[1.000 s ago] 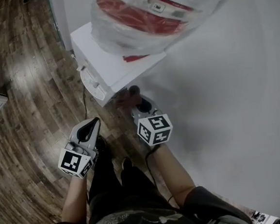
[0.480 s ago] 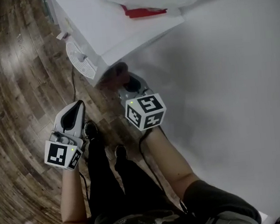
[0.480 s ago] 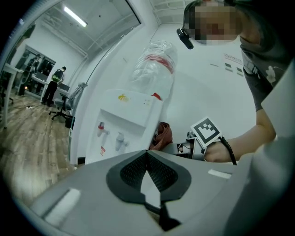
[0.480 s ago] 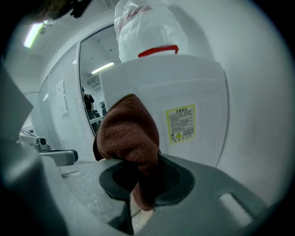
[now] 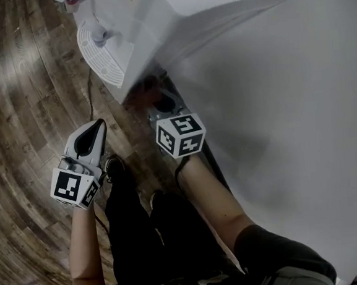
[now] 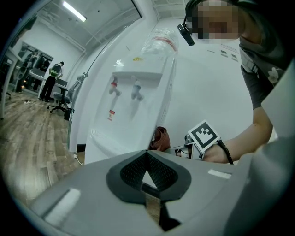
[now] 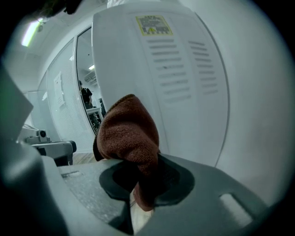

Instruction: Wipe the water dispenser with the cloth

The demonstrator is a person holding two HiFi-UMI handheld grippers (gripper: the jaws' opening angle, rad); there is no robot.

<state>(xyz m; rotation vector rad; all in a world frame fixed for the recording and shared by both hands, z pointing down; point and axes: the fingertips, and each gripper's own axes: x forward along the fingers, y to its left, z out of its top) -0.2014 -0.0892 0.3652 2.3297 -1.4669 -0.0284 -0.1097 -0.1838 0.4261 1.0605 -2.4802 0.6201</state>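
Observation:
The white water dispenser (image 5: pixel 155 23) stands at the top of the head view, its two taps (image 6: pixel 124 90) and round drip tray (image 5: pixel 100 59) facing left. My right gripper (image 5: pixel 154 98) is shut on a brown cloth (image 5: pixel 142 91), which presses against the lower side panel near the front corner. In the right gripper view the cloth (image 7: pixel 129 131) bulges up out of the jaws in front of the vented side panel (image 7: pixel 179 78). My left gripper (image 5: pixel 97 126) hangs shut and holds nothing, lower left of the dispenser and apart from it. From the left gripper (image 6: pixel 147 156) I see the cloth (image 6: pixel 160 138) beside the dispenser's (image 6: pixel 133 106) side.
A white wall (image 5: pixel 286 98) runs close along the dispenser's right side. A dark power cord (image 5: pixel 91 93) trails over the wooden floor (image 5: pixel 20 109). The person's legs and shoes (image 5: pixel 113 166) are below the grippers. A person (image 6: pixel 54 76) and office chairs stand far off.
The dispenser has slid up and left in the head view, and its bottle has left the frame. Both grippers have shifted slightly left; the right one keeps the cloth at the lower side panel.

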